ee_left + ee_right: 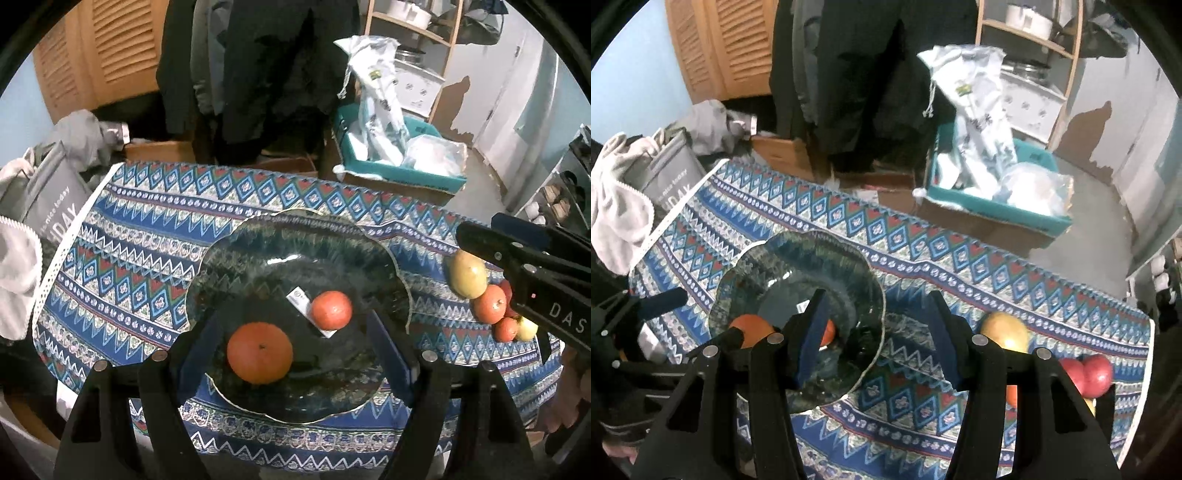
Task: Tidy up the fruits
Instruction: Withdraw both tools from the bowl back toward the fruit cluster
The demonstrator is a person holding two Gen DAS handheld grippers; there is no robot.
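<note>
The left gripper point(295, 332) hangs over the dish with its blue-padded jaws parted and nothing between the pads; the big orange point(259, 352) sits framed in the gap, lying down on the glass. Just up and right of it in the left wrist view rests a smaller reddish fruit point(331, 309), round and matte, touching a white label point(308, 312) stuck flat in the dish. The glass dish point(221, 266) is dark, glossy and scallop-edged, with a streaked green-grey pattern and a thin pale rim.

Over in the right wrist view, the right gripper point(875, 339) also stands apart and empty, its left finger point(812, 332) over the dish's right side and its right one over the cloth. Low right of that frame, a smooth yellow-green mango point(1004, 328) lies on the cloth beside two shiny red apples point(1089, 373), with a further orange fruit partly hidden behind the black finger frame.

The tablecloth point(147, 229) is woven-looking, blue with zigzags and red-tipped diamonds, edged in white trim. Beyond it, upper right of both frames, a teal box point(997, 206) holds crumpled white plastic bags; dark clothing hangs at top centre, slatted wooden doors stand upper left.
</note>
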